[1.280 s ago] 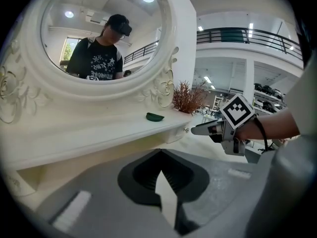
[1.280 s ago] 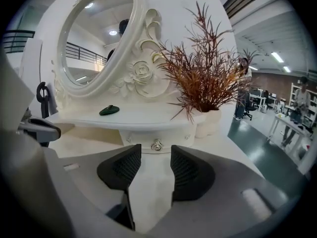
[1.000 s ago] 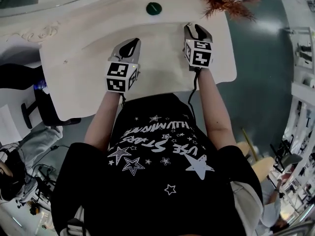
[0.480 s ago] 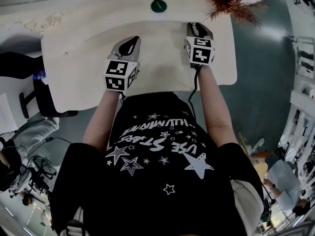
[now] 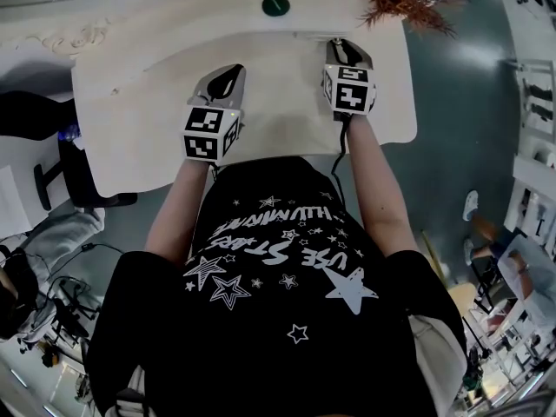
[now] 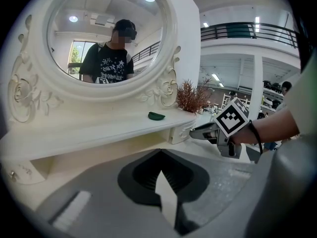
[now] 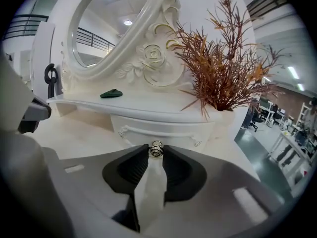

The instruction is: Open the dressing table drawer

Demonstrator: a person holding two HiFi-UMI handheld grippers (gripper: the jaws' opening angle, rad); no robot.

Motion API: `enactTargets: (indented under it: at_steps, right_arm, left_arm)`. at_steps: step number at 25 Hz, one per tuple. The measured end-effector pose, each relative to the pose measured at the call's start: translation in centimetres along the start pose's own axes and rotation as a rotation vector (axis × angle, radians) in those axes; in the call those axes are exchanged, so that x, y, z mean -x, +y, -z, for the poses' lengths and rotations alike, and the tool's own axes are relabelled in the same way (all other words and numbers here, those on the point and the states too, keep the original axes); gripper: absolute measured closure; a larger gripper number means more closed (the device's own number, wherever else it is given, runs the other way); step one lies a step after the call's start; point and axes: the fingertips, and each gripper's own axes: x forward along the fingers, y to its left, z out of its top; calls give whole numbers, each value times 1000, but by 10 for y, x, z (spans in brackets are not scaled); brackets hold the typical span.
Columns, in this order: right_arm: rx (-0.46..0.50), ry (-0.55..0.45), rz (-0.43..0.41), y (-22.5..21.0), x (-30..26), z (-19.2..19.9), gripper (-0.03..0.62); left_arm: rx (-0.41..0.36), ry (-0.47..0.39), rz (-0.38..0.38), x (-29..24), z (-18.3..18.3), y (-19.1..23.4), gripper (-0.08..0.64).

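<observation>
The white dressing table has a small drawer under its raised shelf, fitted with a round metal knob. My right gripper reaches the drawer front, and its two jaw tips sit on either side of the knob, shut on it. From the head view the right gripper points at the shelf's front edge. My left gripper hovers over the tabletop to the left, shut and holding nothing; its jaw tips meet. The left gripper view also shows the right gripper at the drawer.
A dark green dish lies on the shelf. A dried reddish plant stands at the shelf's right end, just above the drawer. An oval mirror in a carved frame rises behind. A black chair stands left of the table.
Both grippers hold nearly the same places. The right gripper has edged slightly forward against the drawer front. The head view has shifted a little.
</observation>
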Motion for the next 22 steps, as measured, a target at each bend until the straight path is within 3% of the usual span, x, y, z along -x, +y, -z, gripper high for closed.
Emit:
enactTargets:
  at_steps: [22]
  right_arm:
    - [-27,14,10,5,25,19,471]
  left_arm:
    - [-10,-13,14,16,3,-17,558]
